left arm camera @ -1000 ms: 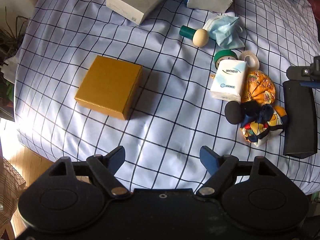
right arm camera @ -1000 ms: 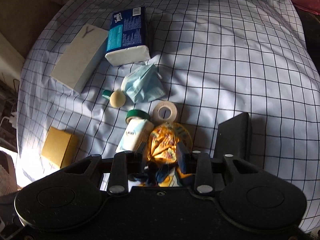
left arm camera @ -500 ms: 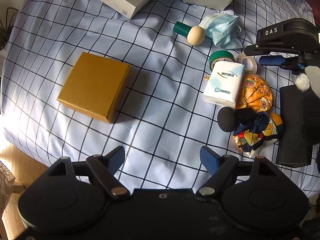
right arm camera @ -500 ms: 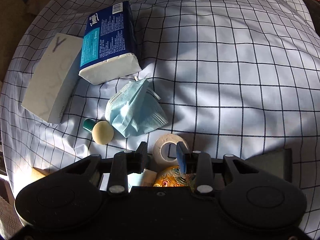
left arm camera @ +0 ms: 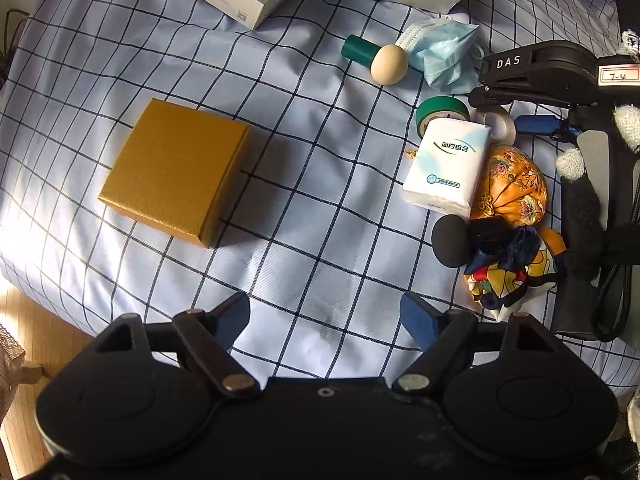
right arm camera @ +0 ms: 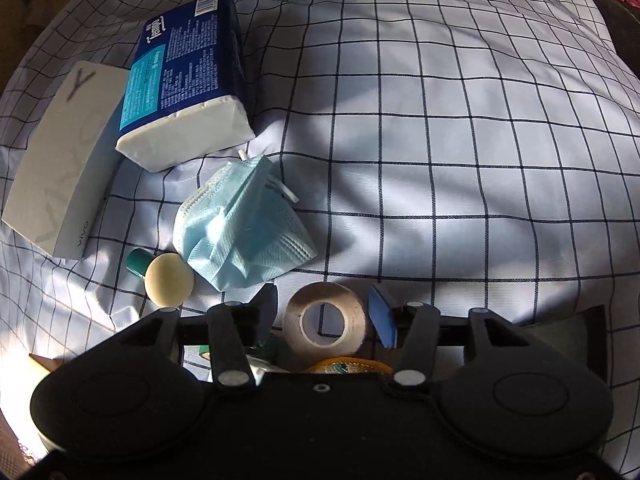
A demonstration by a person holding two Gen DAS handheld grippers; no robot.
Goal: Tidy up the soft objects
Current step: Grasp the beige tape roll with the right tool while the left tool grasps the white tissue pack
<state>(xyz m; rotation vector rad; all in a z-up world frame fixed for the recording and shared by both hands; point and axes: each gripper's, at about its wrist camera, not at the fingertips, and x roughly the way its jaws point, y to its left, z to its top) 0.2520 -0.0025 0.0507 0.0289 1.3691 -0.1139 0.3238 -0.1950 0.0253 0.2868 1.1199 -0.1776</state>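
My right gripper (right arm camera: 324,312) hangs low over the checked sheet, its jaws opening around a pale tape roll (right arm camera: 348,308) that lies flat between them, pads clear of it. Just beyond lies a crumpled blue face mask (right arm camera: 240,228). My left gripper (left arm camera: 326,314) is open over bare sheet with nothing in it. To its right sit a small white tissue pack (left arm camera: 446,164), an orange patterned cushion (left arm camera: 512,188) and a colourful cloth toy with a black ball (left arm camera: 508,268).
A gold box (left arm camera: 176,168) lies left of centre. At the far side are a white box (right arm camera: 60,168) and a large blue tissue pack (right arm camera: 188,76). A green-stemmed wooden knob (right arm camera: 168,276), a green tape roll (left arm camera: 440,110) and a black flat case (left arm camera: 580,240) are nearby.
My right gripper has moved forward and down from over the orange cushion to the pale tape roll, and its jaws have spread. It now shows in the left wrist view.
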